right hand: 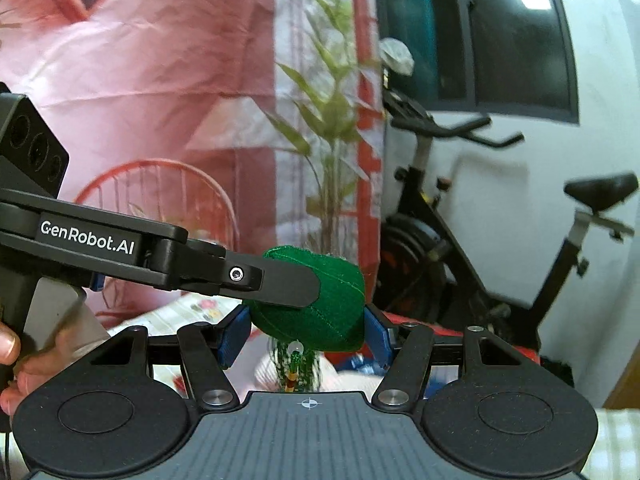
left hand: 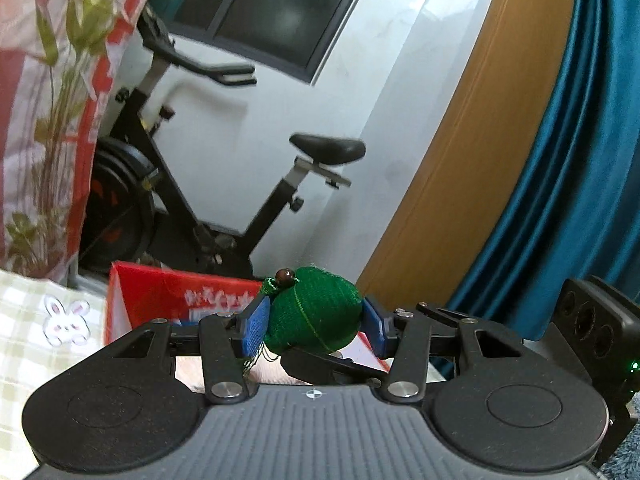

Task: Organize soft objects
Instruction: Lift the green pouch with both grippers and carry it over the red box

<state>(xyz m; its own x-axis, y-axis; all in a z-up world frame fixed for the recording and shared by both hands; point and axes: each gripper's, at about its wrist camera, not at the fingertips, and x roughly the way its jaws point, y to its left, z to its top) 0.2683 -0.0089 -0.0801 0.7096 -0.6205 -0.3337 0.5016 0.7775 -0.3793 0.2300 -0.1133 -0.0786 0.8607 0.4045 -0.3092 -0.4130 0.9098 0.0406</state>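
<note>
A green stuffed fabric ball (left hand: pixel 316 312) with a brown bead on top and green tassel threads hangs in the air. My left gripper (left hand: pixel 314 326) is shut on it, its blue pads (left hand: pixel 256 324) pressing both sides. My right gripper (right hand: pixel 306 336) is shut on the same green ball (right hand: pixel 332 312) from another side, and a tassel with a white bead dangles below it. The left gripper's black finger (right hand: pixel 280 284) crosses the ball in the right wrist view. A finger of the right gripper (left hand: pixel 320 364) shows under the ball in the left wrist view. A hand (right hand: pixel 12 360) holds the left gripper's handle.
A red cardboard box (left hand: pixel 160 296) lies just below and beyond the ball. A checked cloth with a rabbit print (left hand: pixel 48 320) is at the left. A black exercise bike (left hand: pixel 192 200) stands by the white wall, a blue curtain (left hand: pixel 580 160) at the right, a pink printed sheet with a plant (right hand: pixel 160 100) behind.
</note>
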